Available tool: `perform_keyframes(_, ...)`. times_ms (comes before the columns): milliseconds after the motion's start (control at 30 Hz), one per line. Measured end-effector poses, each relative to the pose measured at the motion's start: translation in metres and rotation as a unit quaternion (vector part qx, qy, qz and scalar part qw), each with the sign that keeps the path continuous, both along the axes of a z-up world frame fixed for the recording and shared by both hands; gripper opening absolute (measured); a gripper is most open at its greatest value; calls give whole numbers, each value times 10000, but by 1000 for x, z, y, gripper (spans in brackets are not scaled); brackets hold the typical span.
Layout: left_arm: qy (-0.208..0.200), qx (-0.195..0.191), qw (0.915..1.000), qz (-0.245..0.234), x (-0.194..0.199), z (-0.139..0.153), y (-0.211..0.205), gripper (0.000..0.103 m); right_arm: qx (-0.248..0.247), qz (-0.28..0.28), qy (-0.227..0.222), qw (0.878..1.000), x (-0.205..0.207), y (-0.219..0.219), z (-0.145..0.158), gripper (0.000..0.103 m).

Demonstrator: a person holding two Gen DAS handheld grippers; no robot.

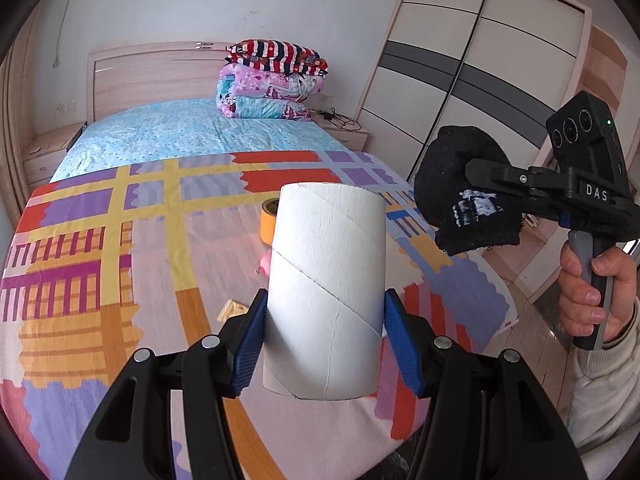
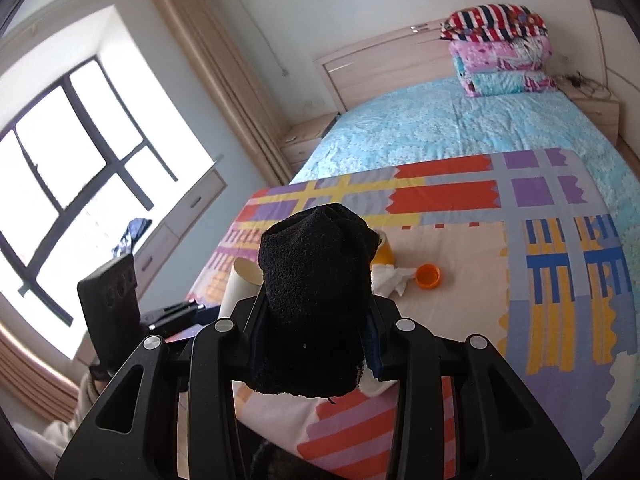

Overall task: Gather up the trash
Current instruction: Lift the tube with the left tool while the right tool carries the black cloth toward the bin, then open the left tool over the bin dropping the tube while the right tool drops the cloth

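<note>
My left gripper (image 1: 326,336) is shut on a white cardboard tube (image 1: 326,292), held upright above the patterned blanket (image 1: 100,240); the tube also shows in the right wrist view (image 2: 240,286). My right gripper (image 2: 316,332) is shut on a black sock (image 2: 314,300), which also shows in the left wrist view (image 1: 464,196), to the right of the tube. On the blanket lie a yellow tape roll (image 1: 267,216), a crumpled white tissue (image 2: 394,278), an orange bottle cap (image 2: 428,276) and a small pink item (image 1: 265,266).
Folded quilts (image 1: 272,80) are stacked at the wooden headboard (image 1: 160,72). A nightstand with cables (image 1: 344,128) and a wardrobe (image 1: 480,72) stand to the right. A window (image 2: 60,168) and drawers lie left of the bed. A small wooden piece (image 1: 232,310) lies on the blanket.
</note>
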State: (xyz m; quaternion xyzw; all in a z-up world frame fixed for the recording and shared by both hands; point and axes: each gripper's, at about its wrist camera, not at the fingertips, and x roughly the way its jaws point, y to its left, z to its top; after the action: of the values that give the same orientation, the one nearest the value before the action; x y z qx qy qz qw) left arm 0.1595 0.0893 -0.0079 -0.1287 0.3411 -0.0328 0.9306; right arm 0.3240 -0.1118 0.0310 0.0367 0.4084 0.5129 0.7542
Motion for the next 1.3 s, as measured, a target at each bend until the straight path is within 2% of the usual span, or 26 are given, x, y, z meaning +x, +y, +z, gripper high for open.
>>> perform_keyframes(300, -15, -80, 9998, -166, -43, -13, -22, 55, -144, 333, -82, 9993, -50, -23, -14, 38)
perform_keyframes(533, 41, -81, 9991, -404, -76, -27, -48, 55, -304, 635, 38, 9975, -90, -39, -34, 39)
perform_keyframes(700, 173, -439, 9963, -717, -94, -42, -63, 55, -413, 812, 200, 9956, -118, -46, -54, 39)
perform_keyframes(767, 244, -327, 9959, -802, -101, -48, -74, 55, -462, 870, 331, 9946, -127, -49, -64, 39)
perform_keyframes(933, 514, -374, 9942, -865, -114, -72, -86, 55, -638, 950, 520, 9921, -147, -55, -87, 41)
perform_keyframes(1033, 655, -400, 9931, -882, -120, -86, -90, 55, -684, 969, 783, 9898, -154, -59, -105, 41)
perform_keyframes(1300, 1186, -562, 9888, -708, -130, -133, -93, 55, -1064, 928, 1266, 9818, -168, -63, -157, 41)
